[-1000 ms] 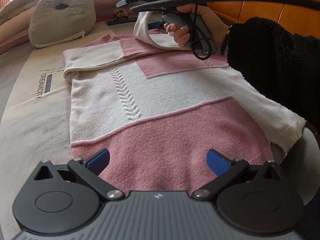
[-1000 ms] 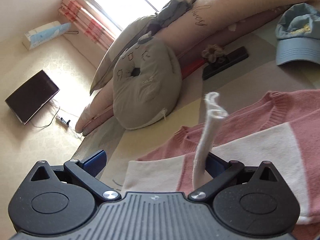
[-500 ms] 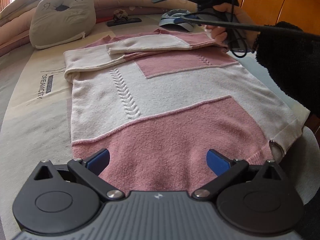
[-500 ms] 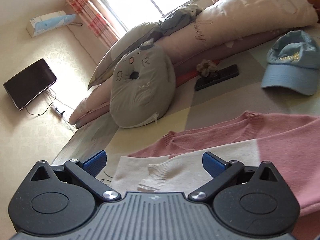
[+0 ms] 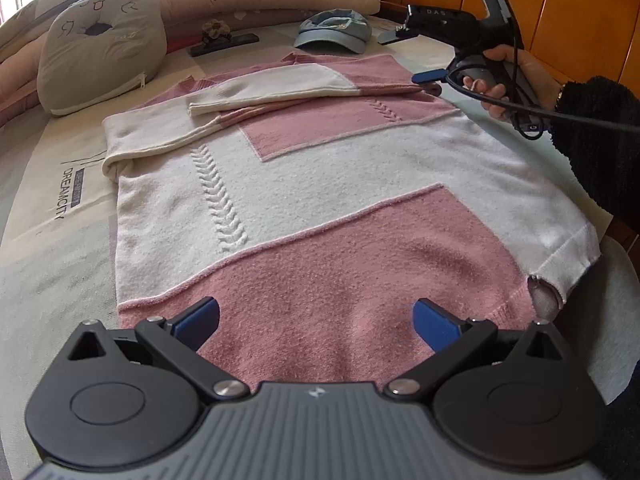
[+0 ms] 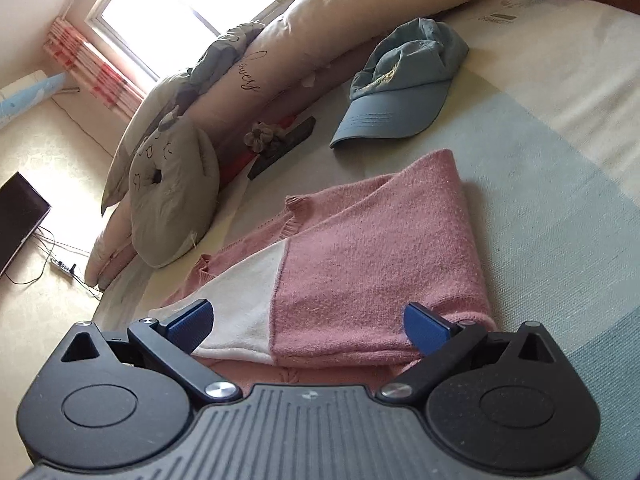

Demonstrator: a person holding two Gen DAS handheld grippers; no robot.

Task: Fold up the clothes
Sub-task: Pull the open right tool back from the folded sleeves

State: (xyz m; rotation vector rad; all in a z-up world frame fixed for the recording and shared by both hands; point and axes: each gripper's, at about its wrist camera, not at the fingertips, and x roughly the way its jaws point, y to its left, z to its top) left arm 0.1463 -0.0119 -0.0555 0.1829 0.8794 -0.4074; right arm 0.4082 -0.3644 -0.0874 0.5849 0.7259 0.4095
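- One bed [image 5: 48, 264] carries one sweater [image 5: 320, 200], spread flat at its middle, hem nearest you, both sleeves crossed over the chest at the far end.
- One cushion [image 5: 100, 48] sits far left; one cap [image 5: 332, 32] lies beyond the collar.
- Your left gripper [image 5: 316, 320] hovers spread over the hem; your right gripper [image 6: 306, 322] is spread above the folded sleeve [image 6: 360, 272], holding nothing.
- Lifting the hem unevenly could slide that sleeve loose.

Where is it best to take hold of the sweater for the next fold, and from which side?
Probably the pink bottom hem, approached from the near bed edge: it lies flat and free just ahead of the open left claw, while both sleeves are already folded across the chest.
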